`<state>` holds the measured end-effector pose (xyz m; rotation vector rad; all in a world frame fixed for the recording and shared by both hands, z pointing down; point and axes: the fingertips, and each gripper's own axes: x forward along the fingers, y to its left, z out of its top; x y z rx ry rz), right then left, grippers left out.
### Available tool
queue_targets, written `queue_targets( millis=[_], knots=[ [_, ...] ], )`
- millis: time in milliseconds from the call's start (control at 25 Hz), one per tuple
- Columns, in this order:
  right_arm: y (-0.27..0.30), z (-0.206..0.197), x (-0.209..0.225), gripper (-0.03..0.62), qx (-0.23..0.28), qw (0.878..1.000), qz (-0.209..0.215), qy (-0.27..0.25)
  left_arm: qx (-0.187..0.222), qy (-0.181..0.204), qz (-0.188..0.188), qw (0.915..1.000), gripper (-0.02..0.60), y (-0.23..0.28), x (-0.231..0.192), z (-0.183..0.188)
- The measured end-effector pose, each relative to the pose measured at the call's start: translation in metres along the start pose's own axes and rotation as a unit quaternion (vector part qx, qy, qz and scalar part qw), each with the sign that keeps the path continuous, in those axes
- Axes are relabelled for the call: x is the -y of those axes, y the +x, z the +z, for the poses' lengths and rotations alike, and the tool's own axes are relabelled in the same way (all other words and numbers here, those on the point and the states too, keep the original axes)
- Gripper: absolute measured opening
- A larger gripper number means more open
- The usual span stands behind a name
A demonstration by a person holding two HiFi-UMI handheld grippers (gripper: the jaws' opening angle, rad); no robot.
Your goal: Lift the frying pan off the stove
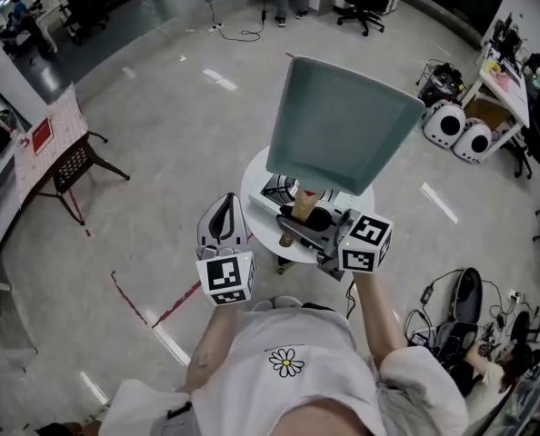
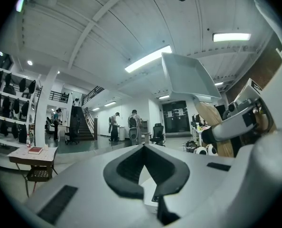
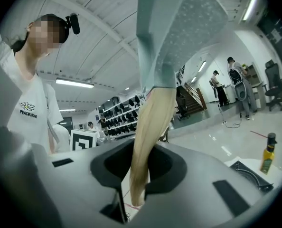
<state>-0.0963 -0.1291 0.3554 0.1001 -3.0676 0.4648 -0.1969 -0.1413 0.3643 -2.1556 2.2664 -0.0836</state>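
The square grey-green frying pan (image 1: 343, 125) is up in the air, tilted with its underside towards me, above the black stove (image 1: 279, 189) on the small round white table (image 1: 255, 214). My right gripper (image 1: 313, 222) is shut on the pan's pale wooden handle (image 1: 305, 205). In the right gripper view the handle (image 3: 148, 137) runs down between the pads of my right gripper (image 3: 138, 175) and the pan (image 3: 179, 32) rises overhead. My left gripper (image 1: 223, 223) hangs left of the table, shut and empty. The left gripper view shows the raised pan (image 2: 188, 77) and my left gripper (image 2: 143, 175).
A small oil bottle (image 3: 268, 153) stands beside the stove (image 3: 252, 175) on the table. A folding table with a chair (image 1: 70, 166) is far left. Cables and gear (image 1: 461, 307) lie on the floor at right. Two white round devices (image 1: 461, 130) sit at the back right.
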Motion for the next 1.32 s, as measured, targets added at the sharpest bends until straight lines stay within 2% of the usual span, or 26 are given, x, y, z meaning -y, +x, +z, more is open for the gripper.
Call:
queue_targets(
  millis=[400,680,960,1320],
  knots=[
    [-0.003,-0.002,-0.007,0.072,0.023,0.999,0.000,0.041,0.001,0.003,0.002,1.0000,0.000,0.004,0.003,0.005],
    [0.001,0.007,-0.011,0.072,0.025,0.999,0.005,0.032,0.000,0.003,0.000,1.0000,0.000,0.005,-0.001,0.008],
    [0.002,0.006,-0.007,0.072,0.022,0.999,-0.011,0.026,0.000,0.001,-0.005,1.0000,0.000,0.006,-0.007,0.000],
    [-0.011,0.008,-0.002,0.072,0.021,0.999,-0.018,0.024,0.000,0.001,-0.013,0.9999,0.000,0.013,0.008,0.004]
  ],
)
